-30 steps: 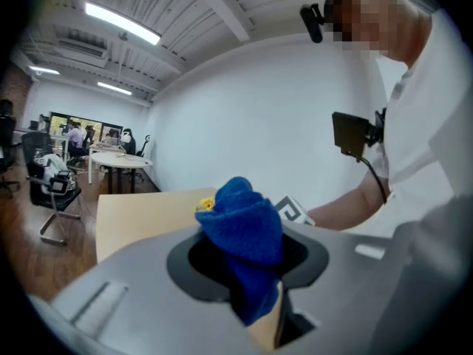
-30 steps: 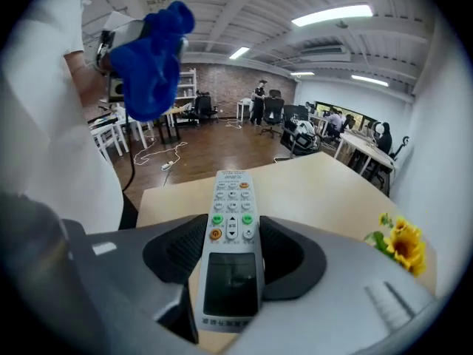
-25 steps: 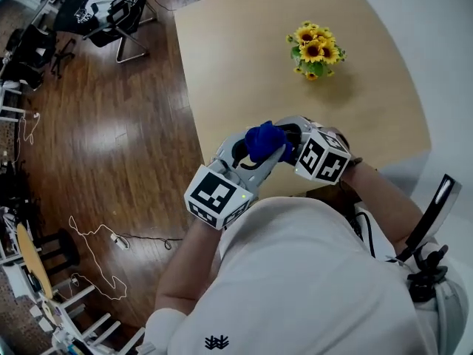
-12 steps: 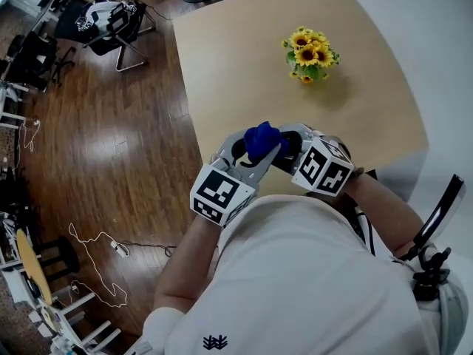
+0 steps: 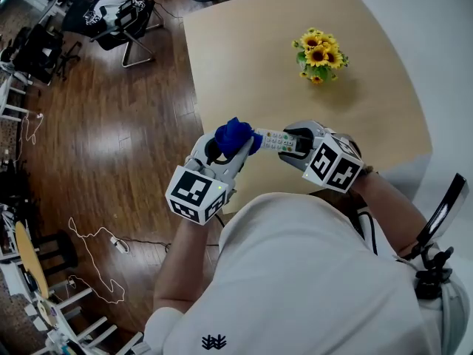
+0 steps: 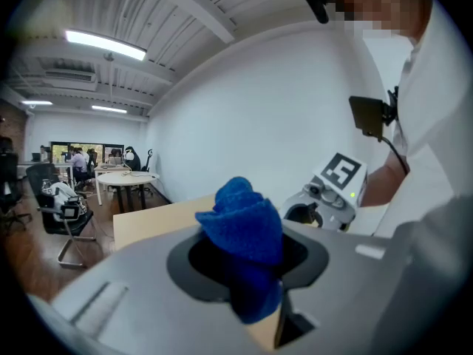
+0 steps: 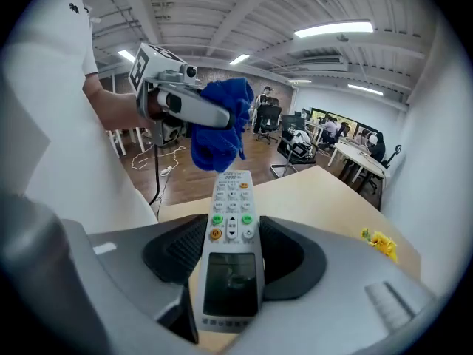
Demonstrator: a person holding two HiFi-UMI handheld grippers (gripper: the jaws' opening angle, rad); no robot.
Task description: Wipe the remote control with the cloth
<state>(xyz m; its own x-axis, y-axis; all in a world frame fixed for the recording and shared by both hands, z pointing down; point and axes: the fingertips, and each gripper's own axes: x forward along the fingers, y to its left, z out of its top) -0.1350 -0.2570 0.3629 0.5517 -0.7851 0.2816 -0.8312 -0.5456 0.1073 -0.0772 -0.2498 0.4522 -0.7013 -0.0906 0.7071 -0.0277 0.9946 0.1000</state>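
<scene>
My right gripper (image 5: pixel 294 140) (image 7: pixel 233 261) is shut on a white remote control (image 7: pixel 231 250) (image 5: pixel 275 140) with a dark screen and green and orange buttons, held over the near edge of the light wooden table (image 5: pixel 369 117). A bunched blue cloth (image 5: pixel 235 135) (image 6: pixel 242 231) (image 7: pixel 219 132) is clamped in my left gripper (image 5: pixel 233 145) (image 6: pixel 255 276). In the right gripper view the cloth sits at the remote's far tip. In the head view the cloth is at the remote's left end.
A small bunch of sunflowers (image 5: pixel 319 54) (image 7: pixel 378 244) stands on the table beyond the grippers. Dark wood floor (image 5: pixel 111 139) lies left of the table, with office chairs (image 5: pixel 118 13) and loose cables (image 5: pixel 96 257). The person's white shirt (image 5: pixel 310 287) fills the foreground.
My left gripper with the blue cloth has slid left along the remote, uncovering its buttons. The right gripper has kept its hold almost in place.
</scene>
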